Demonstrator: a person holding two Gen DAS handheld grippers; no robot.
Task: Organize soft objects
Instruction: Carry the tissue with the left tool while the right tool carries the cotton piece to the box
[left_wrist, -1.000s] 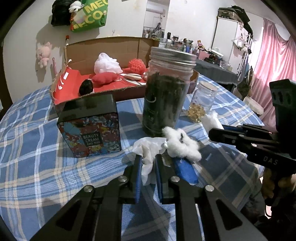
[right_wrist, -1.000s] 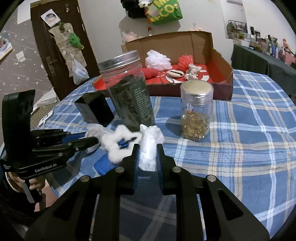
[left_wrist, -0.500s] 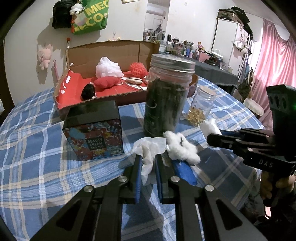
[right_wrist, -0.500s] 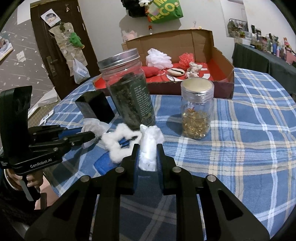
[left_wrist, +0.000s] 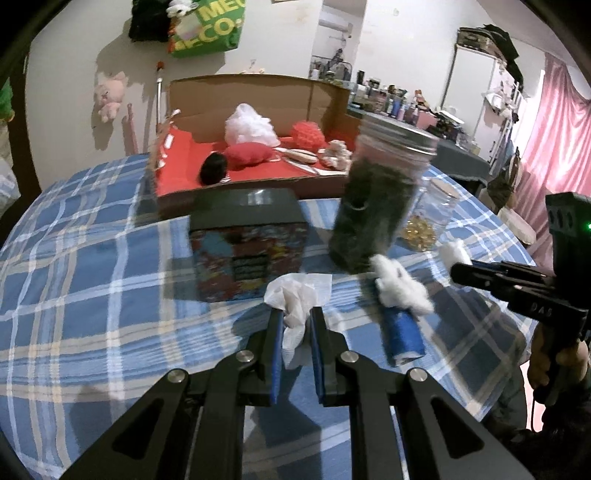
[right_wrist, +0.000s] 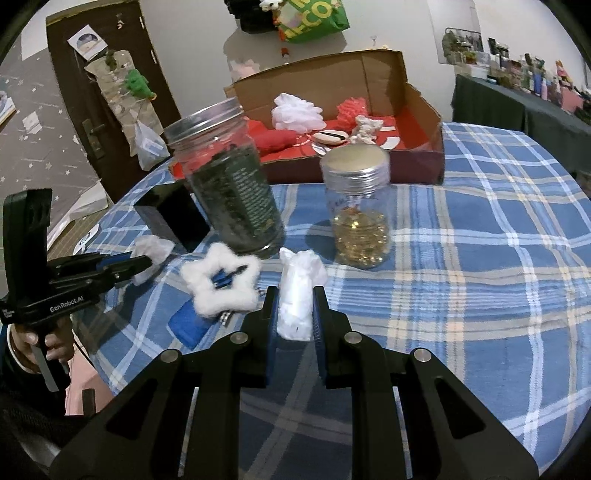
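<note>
My left gripper (left_wrist: 296, 318) is shut on a crumpled white tissue (left_wrist: 295, 295), held above the checked tablecloth. My right gripper (right_wrist: 294, 295) is shut on a white soft wad (right_wrist: 297, 291). It also shows in the left wrist view (left_wrist: 456, 251). A white fluffy star-shaped piece (right_wrist: 221, 282) lies on a blue item (right_wrist: 188, 321) between the two grippers, also seen in the left wrist view (left_wrist: 400, 286). An open cardboard box (left_wrist: 258, 99) with a red floor stands at the back and holds a white puff (left_wrist: 251, 125), red soft items and a dark ball.
A tall jar of dark leaves (right_wrist: 229, 184) and a small jar of gold capsules (right_wrist: 358, 206) stand mid-table. A black patterned tin (left_wrist: 247, 243) stands left of the tall jar. The round table's edge (right_wrist: 554, 417) curves close on the right.
Both grippers have risen and drawn back a little with their loads. The box interior shows more from above in the left wrist view.
</note>
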